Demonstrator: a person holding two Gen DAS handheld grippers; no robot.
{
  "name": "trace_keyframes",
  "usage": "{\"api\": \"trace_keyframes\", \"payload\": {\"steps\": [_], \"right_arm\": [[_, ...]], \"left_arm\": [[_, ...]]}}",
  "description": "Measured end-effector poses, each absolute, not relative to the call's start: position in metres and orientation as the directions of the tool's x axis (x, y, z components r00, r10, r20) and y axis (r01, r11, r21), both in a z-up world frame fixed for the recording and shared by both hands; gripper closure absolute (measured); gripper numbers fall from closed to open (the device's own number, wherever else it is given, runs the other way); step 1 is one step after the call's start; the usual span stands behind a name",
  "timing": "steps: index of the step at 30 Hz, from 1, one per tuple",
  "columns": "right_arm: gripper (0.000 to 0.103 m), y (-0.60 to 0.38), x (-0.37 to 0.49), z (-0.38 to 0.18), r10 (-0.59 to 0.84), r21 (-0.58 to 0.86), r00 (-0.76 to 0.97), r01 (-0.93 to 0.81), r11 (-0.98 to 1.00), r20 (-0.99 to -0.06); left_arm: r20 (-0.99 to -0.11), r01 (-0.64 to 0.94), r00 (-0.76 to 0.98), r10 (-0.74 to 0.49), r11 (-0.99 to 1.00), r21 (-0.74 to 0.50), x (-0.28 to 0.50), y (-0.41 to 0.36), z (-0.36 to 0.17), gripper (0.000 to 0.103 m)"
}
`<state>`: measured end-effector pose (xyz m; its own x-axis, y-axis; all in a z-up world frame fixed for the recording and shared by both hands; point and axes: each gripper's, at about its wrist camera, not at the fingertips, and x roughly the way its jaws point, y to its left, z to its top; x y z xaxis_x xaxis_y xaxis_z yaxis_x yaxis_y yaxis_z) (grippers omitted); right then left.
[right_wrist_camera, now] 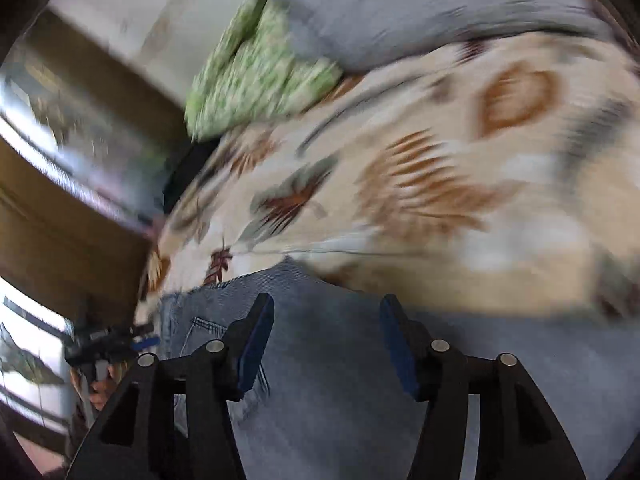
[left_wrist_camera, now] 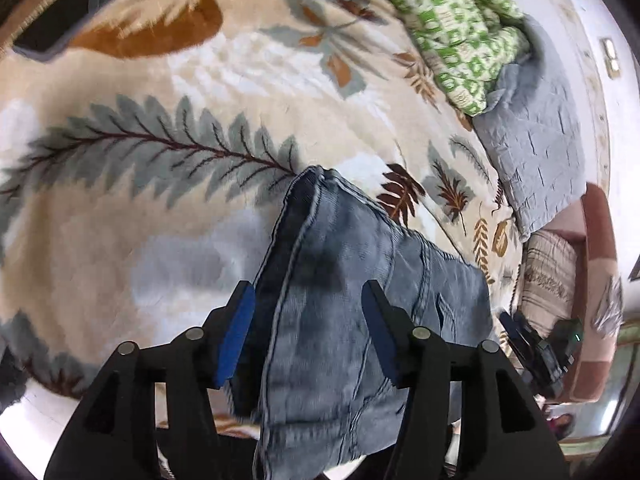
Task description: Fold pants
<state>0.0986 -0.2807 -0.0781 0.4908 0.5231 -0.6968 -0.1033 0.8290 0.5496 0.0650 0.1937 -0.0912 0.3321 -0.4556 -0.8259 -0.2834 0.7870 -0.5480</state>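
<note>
Right now both the left gripper [left_wrist_camera: 310, 330] and right gripper [right_wrist_camera: 326, 346] are hovering with fingers spread over the jeans [left_wrist_camera: 340, 320] lying bunched on the leaf-patterned blanket [left_wrist_camera: 160, 200], risking a one-layer pinch that undoes the fold.

Both wrist views close above jeans [left_wrist_camera: 340, 300], sharing leaf-patterned blanket [left_wrist_camera: 160, 208], facing pillows [left_wrist_camera: 452, 28].

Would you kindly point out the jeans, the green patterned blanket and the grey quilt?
jeans [left_wrist_camera: 340, 280]: left wrist view, on the folded denim between the fingers.
green patterned blanket [left_wrist_camera: 448, 28]: left wrist view, its crumpled middle.
grey quilt [left_wrist_camera: 536, 152]: left wrist view, its flat top.
</note>
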Motion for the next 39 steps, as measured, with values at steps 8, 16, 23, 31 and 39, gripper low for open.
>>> {"api": "trace_keyframes", "payload": {"steps": [8,16,23,31,39], "right_arm": [[0.1,-0.192,0.151,-0.111,0.42,0.32,0.346,-0.31,0.895,-0.839],[0.097,-0.19,0.163,-0.121,0.279,0.186,0.402,-0.254,0.949,-0.872],[0.065,-0.247,0.109,-0.087,0.385,0.373,0.512,-0.131,0.919,-0.768],[0.053,-0.274,0.045,-0.092,0.467,0.501,0.514,-0.082,0.862,-0.719],[0.052,-0.303,-0.003,-0.103,0.471,0.553,0.52,0.002,0.833,-0.712]], "left_arm": [[-0.765,-0.171,0.333,-0.552,0.762,-0.625,0.075,0.175,-0.083,0.049],[-0.825,-0.209,0.33,-0.459,0.817,-0.538,0.084,0.172,-0.088,0.05],[-0.74,-0.11,0.387,-0.55,0.769,-0.629,0.009,0.184,-0.05,0.043],[-0.657,-0.151,0.355,-0.665,0.653,-0.742,-0.059,0.174,-0.076,0.037],[-0.7,-0.197,0.329,-0.633,0.679,-0.707,-0.028,0.144,-0.084,0.039]]}}
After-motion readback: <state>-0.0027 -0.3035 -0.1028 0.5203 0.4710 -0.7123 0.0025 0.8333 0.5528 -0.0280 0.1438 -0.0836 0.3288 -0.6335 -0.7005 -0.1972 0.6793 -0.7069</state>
